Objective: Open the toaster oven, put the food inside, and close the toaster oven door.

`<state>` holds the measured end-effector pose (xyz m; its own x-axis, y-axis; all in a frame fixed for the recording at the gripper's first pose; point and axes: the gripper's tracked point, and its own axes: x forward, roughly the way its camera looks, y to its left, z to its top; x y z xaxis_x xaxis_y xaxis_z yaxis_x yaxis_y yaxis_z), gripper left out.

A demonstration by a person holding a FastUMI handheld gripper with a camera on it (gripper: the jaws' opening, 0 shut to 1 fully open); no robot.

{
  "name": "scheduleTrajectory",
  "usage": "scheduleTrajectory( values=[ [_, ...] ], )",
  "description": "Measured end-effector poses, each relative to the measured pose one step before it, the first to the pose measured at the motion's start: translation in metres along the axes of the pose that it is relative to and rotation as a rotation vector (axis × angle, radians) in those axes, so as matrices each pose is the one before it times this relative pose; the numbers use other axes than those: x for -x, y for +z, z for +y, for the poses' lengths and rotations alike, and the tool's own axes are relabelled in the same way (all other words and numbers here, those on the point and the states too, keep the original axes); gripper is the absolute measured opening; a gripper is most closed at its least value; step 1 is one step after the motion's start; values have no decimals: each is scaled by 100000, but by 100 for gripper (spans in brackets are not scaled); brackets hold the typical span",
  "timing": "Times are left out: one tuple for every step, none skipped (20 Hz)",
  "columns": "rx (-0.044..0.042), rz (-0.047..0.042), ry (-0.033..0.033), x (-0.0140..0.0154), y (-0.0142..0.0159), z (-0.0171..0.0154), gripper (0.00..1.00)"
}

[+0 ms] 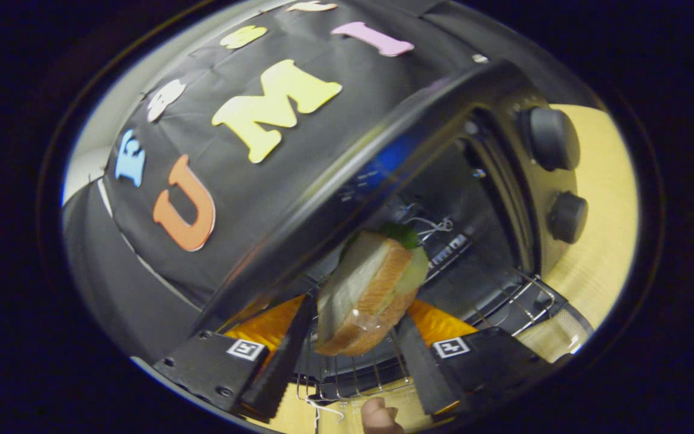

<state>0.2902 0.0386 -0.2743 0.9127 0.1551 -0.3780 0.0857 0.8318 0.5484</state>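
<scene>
Sandwich (371,289) pinched between the two fingers of the gripper (353,355), held tilted above the wire rack (503,307) at the mouth of the open toaster oven (383,150); two knobs (549,138) beside the cavity.

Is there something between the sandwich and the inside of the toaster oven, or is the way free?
Nothing visible blocks it. The gripper holds the sandwich between its fingers, over the wire rack at the toaster oven mouth, and the door is open.
</scene>
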Motion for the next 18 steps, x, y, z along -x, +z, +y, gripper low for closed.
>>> scheduleTrajectory(
  values=[
    [6790, 1382, -1765, -209, -514, -131, 100],
    [6837, 1529, -1262, -82, -268, 0, 100],
    [7212, 2690, -1006, 102, -413, -164, 100],
    [4694, 1481, -1948, 44, -234, -245, 100],
    [3921, 1486, -1644, 144, -140, -109, 100],
    [3525, 1257, -1899, -55, -266, 30, 100],
    [3347, 832, -2307, 40, -217, -96, 100],
    [3313, 578, -2252, 29, -317, 0, 100],
    [3033, 1282, -1912, 61, -285, -79, 100],
    [3172, 775, -1554, 137, -233, -43, 100],
    [3236, 848, -1490, 171, -235, -91, 100],
    [2523, 959, -1481, 219, -151, 64, 100],
    [2787, 791, -914, 27, -287, -67, 100],
    [3388, 610, -1171, 61, -334, 7, 100],
    [4097, -515, -1265, 20, -91, -84, 100],
    [1166, -281, -934, 85, 97, -62, 100],
    [-1408, 901, -266, 130, -391, 36, 100],
    [-2046, 294, 559, 98, 37, 205, 100]
  ],
)
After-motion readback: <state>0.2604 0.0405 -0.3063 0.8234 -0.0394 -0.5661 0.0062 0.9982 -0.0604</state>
